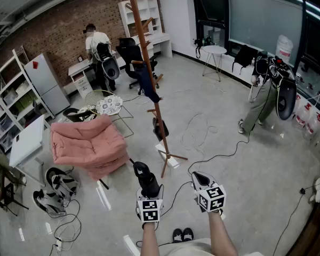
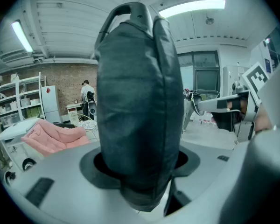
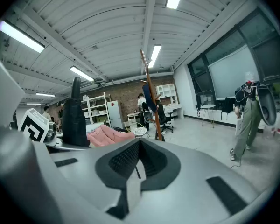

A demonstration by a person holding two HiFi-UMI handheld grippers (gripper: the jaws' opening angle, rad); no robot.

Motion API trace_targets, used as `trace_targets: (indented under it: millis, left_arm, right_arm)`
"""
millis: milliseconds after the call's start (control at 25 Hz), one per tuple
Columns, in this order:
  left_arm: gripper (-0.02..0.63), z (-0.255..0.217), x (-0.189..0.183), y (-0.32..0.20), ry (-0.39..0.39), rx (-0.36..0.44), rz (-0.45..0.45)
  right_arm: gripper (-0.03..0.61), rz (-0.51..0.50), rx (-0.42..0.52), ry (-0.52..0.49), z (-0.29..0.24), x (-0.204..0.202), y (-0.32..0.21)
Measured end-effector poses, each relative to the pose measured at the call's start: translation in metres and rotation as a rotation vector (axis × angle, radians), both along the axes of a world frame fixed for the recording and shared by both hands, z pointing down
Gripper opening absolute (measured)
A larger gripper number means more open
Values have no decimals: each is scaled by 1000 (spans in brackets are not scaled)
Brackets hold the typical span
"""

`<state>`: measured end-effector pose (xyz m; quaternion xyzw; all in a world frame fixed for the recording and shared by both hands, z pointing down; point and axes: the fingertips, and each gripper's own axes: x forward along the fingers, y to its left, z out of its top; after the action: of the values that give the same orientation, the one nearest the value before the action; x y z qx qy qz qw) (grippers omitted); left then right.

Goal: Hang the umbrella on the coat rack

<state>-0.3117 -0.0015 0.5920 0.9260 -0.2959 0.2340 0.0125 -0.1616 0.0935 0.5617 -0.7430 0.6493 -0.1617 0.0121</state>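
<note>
status: not hung yet, you're on the carry leg only. your left claw (image 1: 148,190) is clenched on the folded umbrella (image 1: 144,175). the black sleeve is on and the near end is seated deep between the jaws. it's off the floor (image 1: 229,159), in hand, low in front of you. the coat rack (image 1: 148,73) stands well apart, further out across the room. a dark blue garment (image 1: 148,84) hangs on it at mid-height; the upper pegs look free from here. your right claw (image 1: 204,185) is clenched on nothing, pads together, just beside the left one and not touching the umbrella.

left to do, my read:
- close the gap to the rack
- raise the umbrella to a free peg
- get the carry loop (image 2: 115,14) over the peg
- let go and check that it hangs

orientation: the long axis runs straight along the left claw's jaws, out and away from you. in the head view it points up-frame toward the rack's foot, leaning slightly left. the loop end leads, farthest from the claw, and the other end is buried in the grip. in the left gripper view the umbrella fills the middle and the rack doesn't show past it. the right gripper view does show the rack, so i'd line up off that one.
</note>
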Motion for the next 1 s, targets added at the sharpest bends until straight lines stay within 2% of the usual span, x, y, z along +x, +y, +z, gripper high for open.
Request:
trace_targets:
  millis: [280,480,800,1000]
  left_arm:
    - [267,-3,12,14,7,-10,-1]
    - [267,-3,12,26,14,-20,-20]
    - [266,-3,16,15,28,-23,-46]
    - [267,2,31,2,32,-23,-42]
  right_arm:
    - [3,1,-25,9,9,13,11]
    - [3,1,-6,-17,10,22,24]
    - [3,2,11,-39,14,34,22]
    - [3,2,45,-48,15,50,11]
